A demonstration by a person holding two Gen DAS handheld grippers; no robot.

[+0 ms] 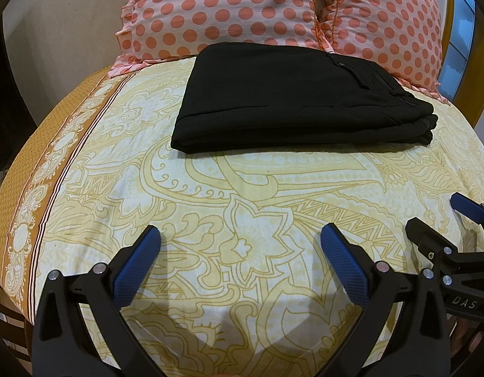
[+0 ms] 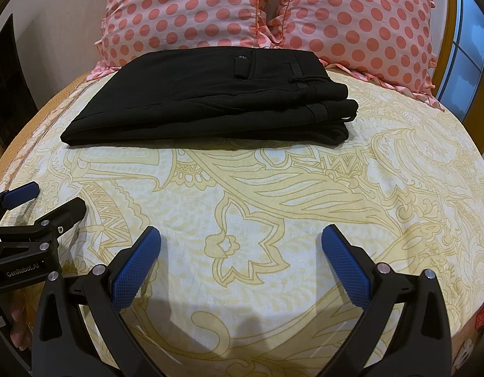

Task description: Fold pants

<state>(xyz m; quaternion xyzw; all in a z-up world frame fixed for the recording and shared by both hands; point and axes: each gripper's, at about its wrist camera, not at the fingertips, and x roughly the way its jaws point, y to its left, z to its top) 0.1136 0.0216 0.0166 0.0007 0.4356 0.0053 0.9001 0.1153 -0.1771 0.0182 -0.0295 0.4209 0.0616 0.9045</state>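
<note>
The black pants (image 1: 292, 97) lay folded in a neat stack on the bed (image 1: 242, 188), far ahead of both tools. The left tool (image 1: 240, 235) and right tool (image 2: 241, 235) were wide open and held nothing. The job looked done.

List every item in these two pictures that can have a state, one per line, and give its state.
Black fabric pants: folded into a flat stack, lying on the bedsheet, untouched.
Left tool: open, empty, above the sheet.
Right tool: open, empty, above the sheet.
Pink polka-dot pillows: propped side by side behind the pants.
Yellow patterned bedsheet: spread flat over the bed.
</note>
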